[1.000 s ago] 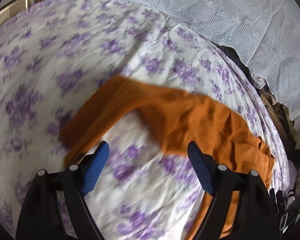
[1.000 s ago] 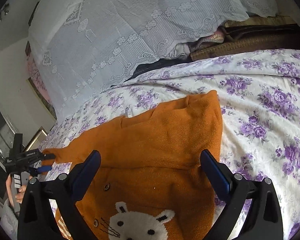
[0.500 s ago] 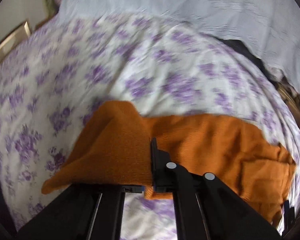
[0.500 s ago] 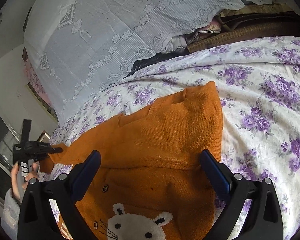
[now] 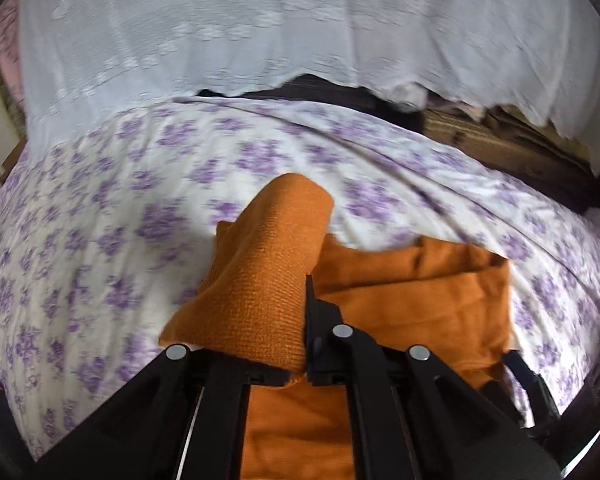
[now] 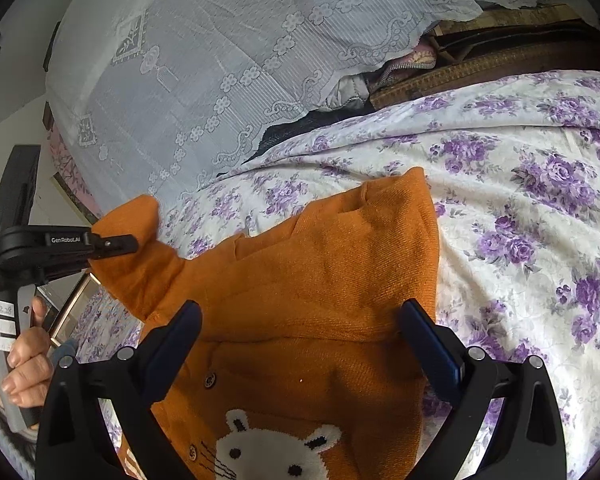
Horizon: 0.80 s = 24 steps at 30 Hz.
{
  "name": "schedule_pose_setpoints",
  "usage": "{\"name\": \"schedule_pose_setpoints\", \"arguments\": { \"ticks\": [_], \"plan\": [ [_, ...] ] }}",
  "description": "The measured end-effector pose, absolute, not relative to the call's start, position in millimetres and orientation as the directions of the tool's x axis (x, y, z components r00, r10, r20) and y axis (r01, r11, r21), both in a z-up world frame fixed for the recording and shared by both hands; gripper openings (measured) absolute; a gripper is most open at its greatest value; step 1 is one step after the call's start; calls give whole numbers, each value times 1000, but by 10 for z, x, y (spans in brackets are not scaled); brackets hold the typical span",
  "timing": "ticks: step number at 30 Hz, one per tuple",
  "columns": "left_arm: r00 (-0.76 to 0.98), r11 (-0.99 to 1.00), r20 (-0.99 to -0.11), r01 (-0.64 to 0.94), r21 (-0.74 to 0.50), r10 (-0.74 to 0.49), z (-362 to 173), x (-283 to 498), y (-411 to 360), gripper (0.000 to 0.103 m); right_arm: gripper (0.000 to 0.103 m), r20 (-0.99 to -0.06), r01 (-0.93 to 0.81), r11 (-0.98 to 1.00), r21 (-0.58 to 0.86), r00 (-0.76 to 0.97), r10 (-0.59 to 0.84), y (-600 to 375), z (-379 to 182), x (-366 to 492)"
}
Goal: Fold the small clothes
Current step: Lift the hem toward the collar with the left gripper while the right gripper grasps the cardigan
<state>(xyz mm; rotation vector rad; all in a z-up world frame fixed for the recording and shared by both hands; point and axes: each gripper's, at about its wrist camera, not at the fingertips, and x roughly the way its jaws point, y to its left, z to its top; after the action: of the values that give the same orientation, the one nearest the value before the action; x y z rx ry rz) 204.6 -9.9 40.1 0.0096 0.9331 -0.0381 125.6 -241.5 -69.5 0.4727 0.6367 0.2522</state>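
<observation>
On the left, the left gripper [image 6: 116, 245], in the person's hand [image 6: 22, 354], has its jaws clenched on the raised sleeve [image 6: 134, 256] of the orange cardigan [image 6: 320, 276] (white bunny face on the front) lying on the purple-flowered bed [image 6: 532, 216], while the right gripper [image 6: 300, 344] hovers over it, jaws spread and empty.

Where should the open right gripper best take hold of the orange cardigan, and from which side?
Probably the far right corner of the orange cardigan, approached from the right edge over the floral bedsheet. That corner lies flat and free, opposite the sleeve that the left gripper is shut on. The right gripper hovers open above the cardigan's middle, gripping nothing.
</observation>
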Motion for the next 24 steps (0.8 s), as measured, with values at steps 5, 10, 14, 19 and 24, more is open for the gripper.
{"name": "schedule_pose_setpoints", "arguments": {
  "ticks": [5, 10, 14, 19, 24],
  "plan": [
    [572, 995, -819, 103, 19, -43, 242, 2015, -555, 4, 100, -501, -49, 845, 532, 787, 360, -2520, -702, 1261],
    [525, 989, -851, 136, 57, -23, -109, 2034, -851, 6, 100, -512, 33, 802, 596, 785, 348, -2712, -789, 1301],
    [489, 969, -872, 205, 134, 17, -465, 1954, -1045, 58, 100, -497, 66, 771, 634, 798, 340, -2840, -815, 1304],
    [555, 941, -831, 297, 160, -34, -353, 1591, -970, 96, 100, -476, 50, 771, 635, 812, 339, -2857, -778, 1295],
    [607, 954, -790, 279, 106, -90, -20, 1401, -440, 97, 100, -464, 6, 794, 608, 814, 350, -2768, -714, 1268]
  ]
}}
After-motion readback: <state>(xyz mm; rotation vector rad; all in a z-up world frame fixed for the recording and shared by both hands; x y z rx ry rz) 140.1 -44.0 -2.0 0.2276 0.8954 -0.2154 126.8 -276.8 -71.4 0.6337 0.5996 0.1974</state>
